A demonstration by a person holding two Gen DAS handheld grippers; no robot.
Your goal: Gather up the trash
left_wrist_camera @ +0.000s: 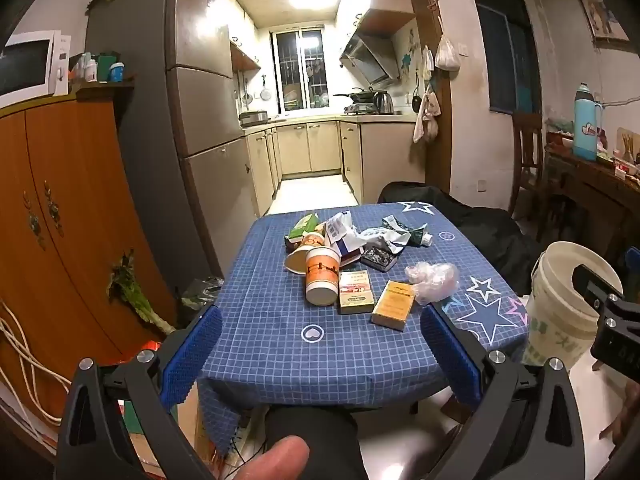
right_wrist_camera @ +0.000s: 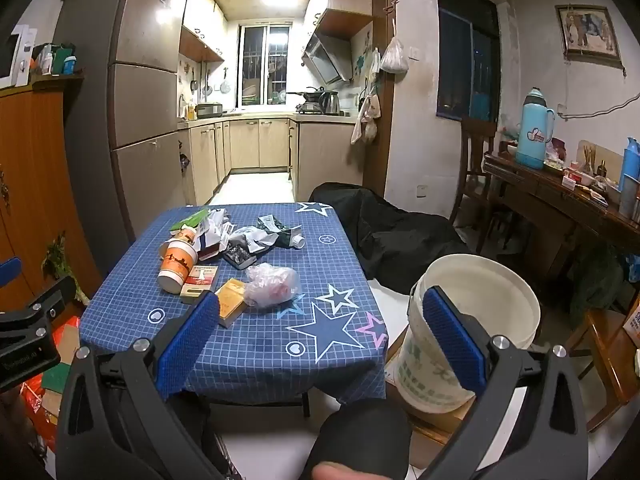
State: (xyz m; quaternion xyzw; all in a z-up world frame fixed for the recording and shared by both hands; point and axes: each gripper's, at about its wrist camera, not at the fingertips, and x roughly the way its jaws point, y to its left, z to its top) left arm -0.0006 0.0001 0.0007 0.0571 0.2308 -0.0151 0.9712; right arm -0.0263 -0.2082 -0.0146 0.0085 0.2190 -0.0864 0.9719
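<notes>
Blue ribbed pads of the left gripper sit spread wide at the near edge of the small table under a blue checked cloth with star prints; nothing between them. Right gripper likewise gapes empty, its right pad in front of the white plastic bucket that stands on the floor just beside the table's right side.

Trash lies on the cloth:
- orange-and-white paper cup on its side, nearest the left
- red-and-gold flat carton touching the cup
- yellow flat carton beside that
- crumpled clear plastic bag against the yellow carton's far corner
- heap of torn white and dark green wrappers behind, with a green box at the far left.

Judgement: task at its start, approach step; no item lifted, bucket looks empty from what shows. Next move calls for advancing one gripper over a near item. The yellow carton or the bag suits the right gripper, being nearest the bucket. Flat cartons need an edge-on pinch; the bag will crush easily.
</notes>
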